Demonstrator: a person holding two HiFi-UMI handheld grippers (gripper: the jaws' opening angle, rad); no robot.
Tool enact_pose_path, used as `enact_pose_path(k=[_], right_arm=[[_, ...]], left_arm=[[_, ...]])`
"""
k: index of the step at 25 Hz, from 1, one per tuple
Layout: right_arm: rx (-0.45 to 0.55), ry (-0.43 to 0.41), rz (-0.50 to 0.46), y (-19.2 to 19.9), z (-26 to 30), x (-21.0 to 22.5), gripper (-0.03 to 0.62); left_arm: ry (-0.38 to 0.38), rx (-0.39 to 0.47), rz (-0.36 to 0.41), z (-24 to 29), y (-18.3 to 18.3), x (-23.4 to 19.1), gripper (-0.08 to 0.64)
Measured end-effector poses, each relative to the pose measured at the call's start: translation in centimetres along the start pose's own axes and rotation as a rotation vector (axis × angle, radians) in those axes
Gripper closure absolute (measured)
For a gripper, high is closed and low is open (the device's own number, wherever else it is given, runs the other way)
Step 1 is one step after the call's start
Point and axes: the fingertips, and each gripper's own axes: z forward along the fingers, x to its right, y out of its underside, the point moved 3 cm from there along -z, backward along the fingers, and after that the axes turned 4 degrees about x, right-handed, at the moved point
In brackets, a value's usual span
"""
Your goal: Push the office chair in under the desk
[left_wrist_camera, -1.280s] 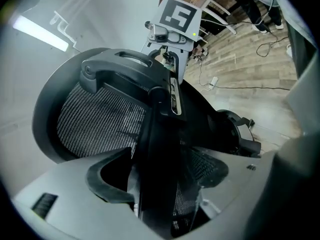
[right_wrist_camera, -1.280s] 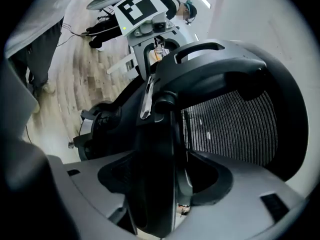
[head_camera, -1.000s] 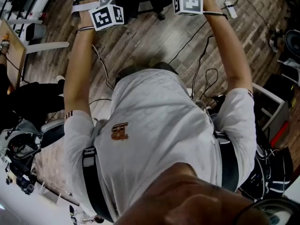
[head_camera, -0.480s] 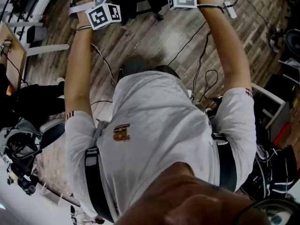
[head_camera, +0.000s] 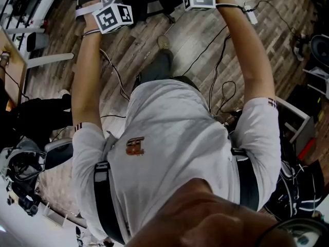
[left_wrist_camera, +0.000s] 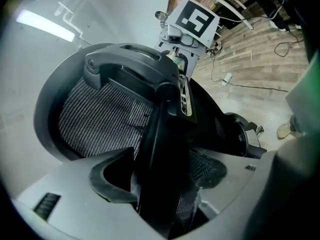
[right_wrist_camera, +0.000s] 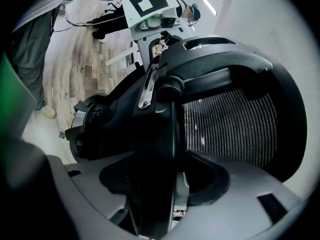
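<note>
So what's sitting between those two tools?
The mesh back of the office chair spans between them. Left tool and right tool each clamp a side rim, seen in both gripper views.

The left arm point(head_camera: 84, 76) and right arm point(head_camera: 252, 55) stretch forward, nearly parallel, with the left gripper point(left_wrist_camera: 160, 196) and right gripper point(right_wrist_camera: 156, 194) each clamped on the office chair point(left_wrist_camera: 125, 66) back's dark frame.
</note>
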Motion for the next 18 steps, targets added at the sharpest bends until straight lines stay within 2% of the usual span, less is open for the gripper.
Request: enact_pose_path(k=[5, 11, 18], right_arm=[[0.028, 0.01, -0.015, 1.2, 3.4, 0.5, 0.33], [0.067, 0.02, -0.006, 7.3, 10.2, 2.5, 0.33], [0.119, 0.039, -0.003, 10.0, 18.0, 4.6, 0.33]], left_arm=[[-0.008, -0.027, -0.014, 2.3, 1.4, -1.0, 0.229], [-0.02, -0.043, -0.031, 11.1, 1.5, -2.7, 0.227], [-0.018, -0.068, -0.051, 18.6, 4.9, -4.7, 0.227]])
